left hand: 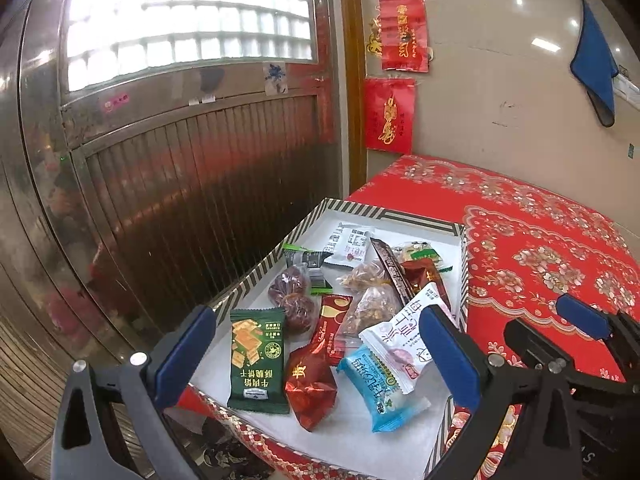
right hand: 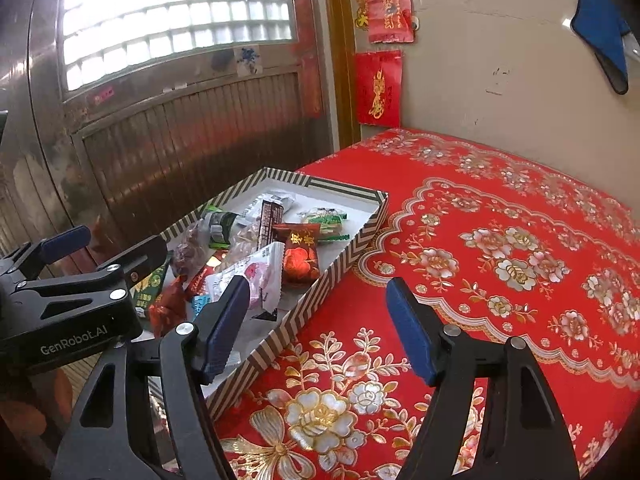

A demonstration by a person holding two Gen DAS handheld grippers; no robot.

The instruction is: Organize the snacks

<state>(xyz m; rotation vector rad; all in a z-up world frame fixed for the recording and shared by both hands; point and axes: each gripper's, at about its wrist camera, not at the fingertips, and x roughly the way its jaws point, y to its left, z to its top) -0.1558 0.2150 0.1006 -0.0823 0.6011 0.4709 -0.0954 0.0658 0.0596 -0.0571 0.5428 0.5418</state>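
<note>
Left wrist view: the striped tray (left hand: 256, 272) is seen from its near end, packed with snacks, among them a green biscuit packet (left hand: 258, 360), a red foil sweet (left hand: 310, 388) and a light blue packet (left hand: 380, 388). Only the right wrist view shows the wide bare stretch of red floral tablecloth (right hand: 480, 248) beside the tray (right hand: 320, 292). The left gripper (left hand: 316, 352) is spread fully above the tray, nothing pinched. The right gripper (right hand: 316, 320) is held partly open over the tray's edge and cloth, nothing gripped between its blue pads (right hand: 408, 332)
</note>
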